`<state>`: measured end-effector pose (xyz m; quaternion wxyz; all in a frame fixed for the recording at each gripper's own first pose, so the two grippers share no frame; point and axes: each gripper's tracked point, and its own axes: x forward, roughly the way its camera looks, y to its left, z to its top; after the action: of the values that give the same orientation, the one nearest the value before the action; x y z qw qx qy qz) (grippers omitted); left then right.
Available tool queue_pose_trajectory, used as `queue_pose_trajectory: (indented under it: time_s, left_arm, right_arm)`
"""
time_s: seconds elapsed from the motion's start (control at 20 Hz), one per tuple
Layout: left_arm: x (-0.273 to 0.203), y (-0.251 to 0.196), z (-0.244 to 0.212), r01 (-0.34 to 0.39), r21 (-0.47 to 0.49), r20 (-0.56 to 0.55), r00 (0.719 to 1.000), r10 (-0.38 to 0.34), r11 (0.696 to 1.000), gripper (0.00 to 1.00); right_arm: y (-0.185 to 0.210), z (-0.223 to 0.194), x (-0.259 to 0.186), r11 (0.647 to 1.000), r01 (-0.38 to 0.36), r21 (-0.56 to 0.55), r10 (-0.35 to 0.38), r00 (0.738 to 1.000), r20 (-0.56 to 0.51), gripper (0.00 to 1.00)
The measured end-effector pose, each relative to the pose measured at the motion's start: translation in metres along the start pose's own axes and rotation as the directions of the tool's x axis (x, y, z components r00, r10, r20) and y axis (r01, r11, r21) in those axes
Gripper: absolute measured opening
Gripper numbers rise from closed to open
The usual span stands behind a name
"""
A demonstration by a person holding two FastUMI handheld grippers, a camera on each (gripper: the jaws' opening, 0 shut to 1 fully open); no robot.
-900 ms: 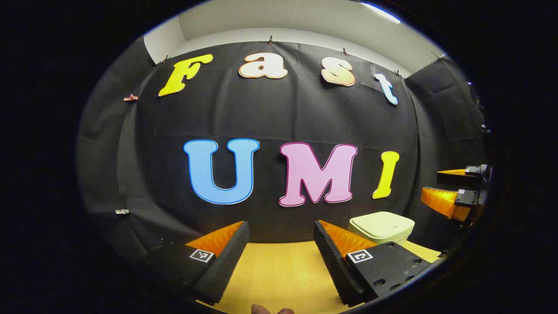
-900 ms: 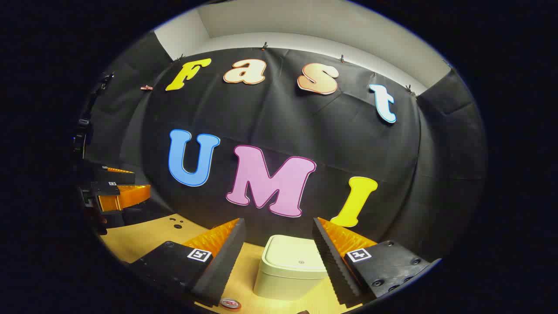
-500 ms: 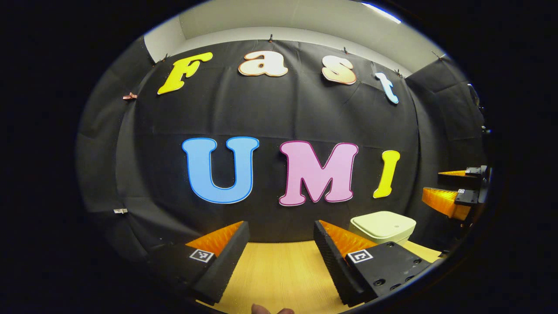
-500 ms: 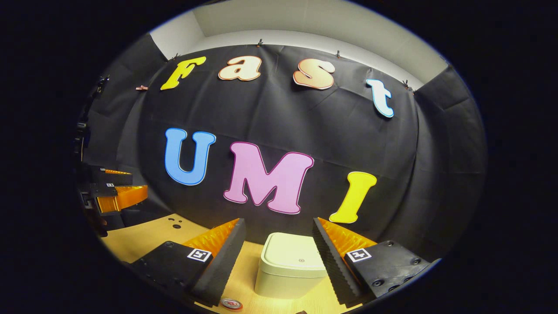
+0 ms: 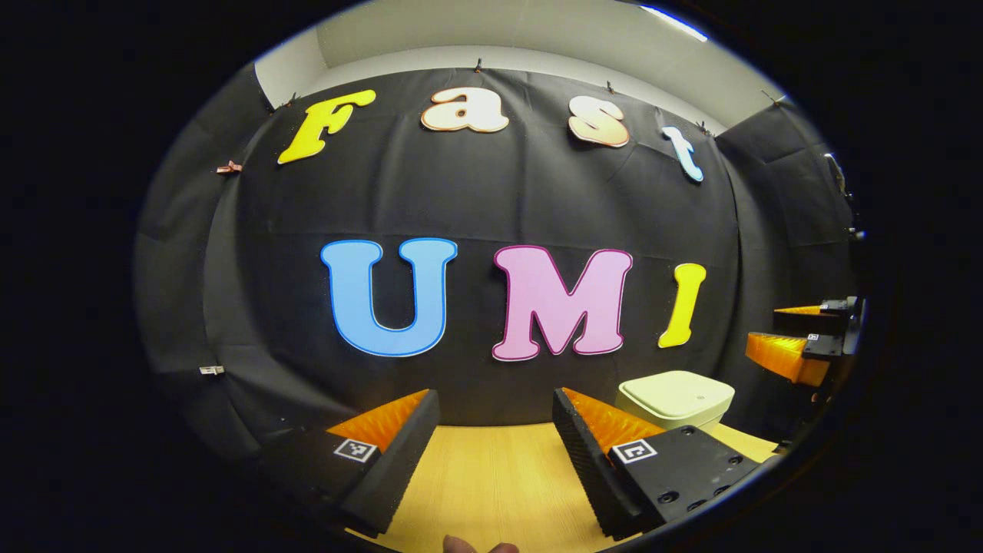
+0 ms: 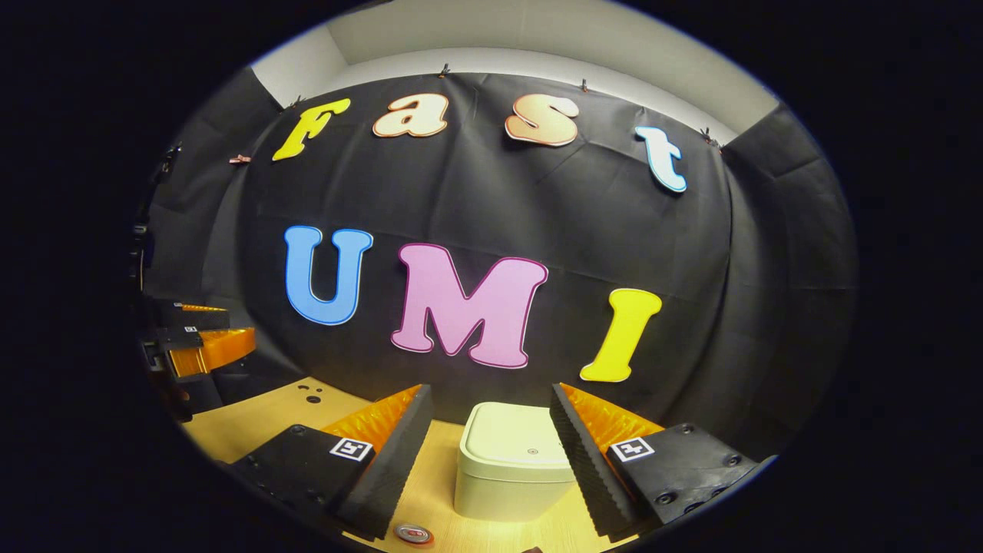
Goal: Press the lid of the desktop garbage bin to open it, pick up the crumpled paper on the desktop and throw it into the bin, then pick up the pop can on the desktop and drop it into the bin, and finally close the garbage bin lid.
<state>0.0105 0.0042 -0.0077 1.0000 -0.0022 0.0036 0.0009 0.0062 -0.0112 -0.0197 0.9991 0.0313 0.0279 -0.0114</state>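
Left gripper view sits low over the counter (image 5: 491, 476), facing the booth's back wall, the bin (image 5: 674, 398) off to its right and farther away. Right gripper view looks the same way, closer, the bin (image 6: 511, 468) dead ahead beyond its fingers. Both views share the bin, counter (image 6: 253, 418) and wall.

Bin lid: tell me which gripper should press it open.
Right. The bin sits straight ahead between the right gripper fingers, lid shut. From the left gripper, the bin lies off to the side.
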Motion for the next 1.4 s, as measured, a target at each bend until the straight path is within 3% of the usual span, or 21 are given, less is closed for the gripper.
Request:
queue_pose_trajectory:
  time_s: [0.15,0.25,0.35,0.4,0.5,0.85,1.05,1.4]
  left_arm:
    - [0.001,-0.001,0.0,-0.008,-0.004,0.0,1.0,0.008,1.0,0.95]
    - [0.002,-0.002,0.0,-0.011,-0.004,0.0,1.0,0.011,1.0,0.95]
    - [0.003,-0.004,-0.001,-0.012,-0.002,-0.003,1.0,0.012,1.0,0.95]
    - [0.002,-0.005,-0.002,-0.01,0.0,-0.003,1.0,0.01,1.0,0.95]
    - [0.003,-0.005,-0.002,-0.012,0.005,-0.005,1.0,0.012,1.0,0.95]
    - [0.002,-0.005,-0.003,-0.031,0.006,-0.013,0.999,0.031,1.0,0.95]
    - [0.003,-0.003,-0.006,-0.055,0.009,-0.022,0.998,0.056,0.998,0.95]
    - [0.009,0.0,-0.009,-0.087,0.014,-0.038,0.995,0.087,0.996,0.95]
  right_arm:
    - [-0.003,-0.001,0.004,1.0,-0.007,0.01,0.007,1.0,-0.005,0.96]
    - [-0.008,-0.004,0.007,1.0,-0.014,0.025,0.014,1.0,-0.017,0.85]
    - [-0.009,-0.009,0.01,0.999,-0.023,0.035,0.024,0.999,-0.037,0.63]
    - [-0.009,-0.011,0.011,0.999,-0.031,0.038,0.033,0.998,-0.045,0.41]
    - [-0.01,-0.014,0.016,0.998,-0.038,0.053,0.041,0.997,-0.06,0.08]
    - [-0.04,-0.04,0.056,0.996,-0.017,0.092,0.028,0.993,-0.118,0.05]
    - [-0.058,-0.071,0.086,0.999,-0.003,0.04,0.01,0.984,-0.175,0.05]
    - [-0.056,-0.13,0.113,0.998,-0.023,0.063,0.04,0.957,-0.287,0.06]
